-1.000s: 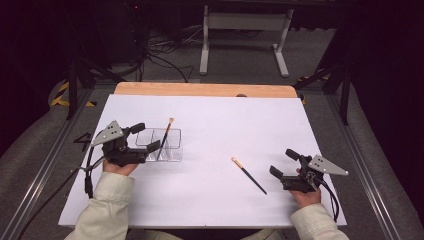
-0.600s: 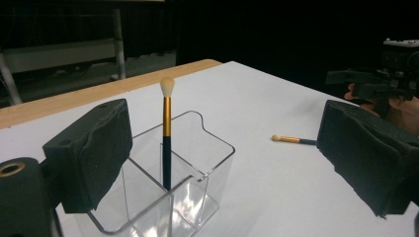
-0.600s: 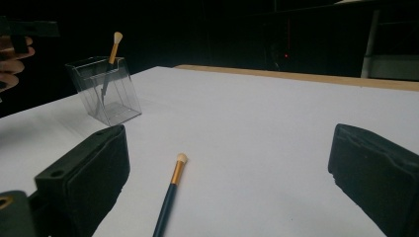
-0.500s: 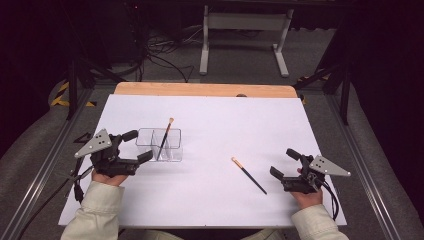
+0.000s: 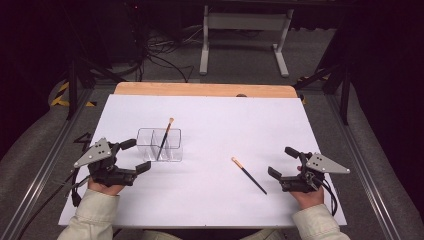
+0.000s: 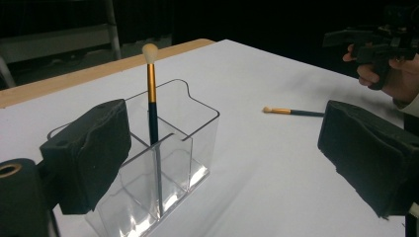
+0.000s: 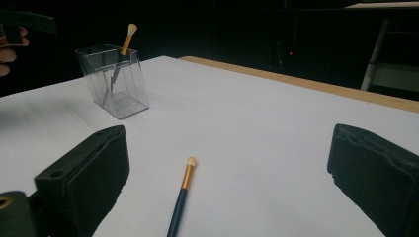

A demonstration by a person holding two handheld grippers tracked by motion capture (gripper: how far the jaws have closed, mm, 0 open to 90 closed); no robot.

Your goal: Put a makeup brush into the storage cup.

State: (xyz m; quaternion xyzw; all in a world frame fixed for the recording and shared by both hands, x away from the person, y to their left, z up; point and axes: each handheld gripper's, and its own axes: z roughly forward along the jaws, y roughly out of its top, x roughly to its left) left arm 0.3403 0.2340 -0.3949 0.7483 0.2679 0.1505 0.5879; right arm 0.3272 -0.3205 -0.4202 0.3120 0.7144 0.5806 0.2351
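Right tool [image 5: 283, 162] gapes empty beside loose brush [image 5: 248, 175]

Left gripper [image 5: 131, 156] and right gripper [image 5: 283, 161] both rest low near the person, jaws spread wide.

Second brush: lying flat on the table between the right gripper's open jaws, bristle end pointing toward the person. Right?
Not quite. The second brush does lie flat on the table ahead of the open right gripper, but its pale bristle end points away from the person, toward the clear organizer, as the right gripper view shows.
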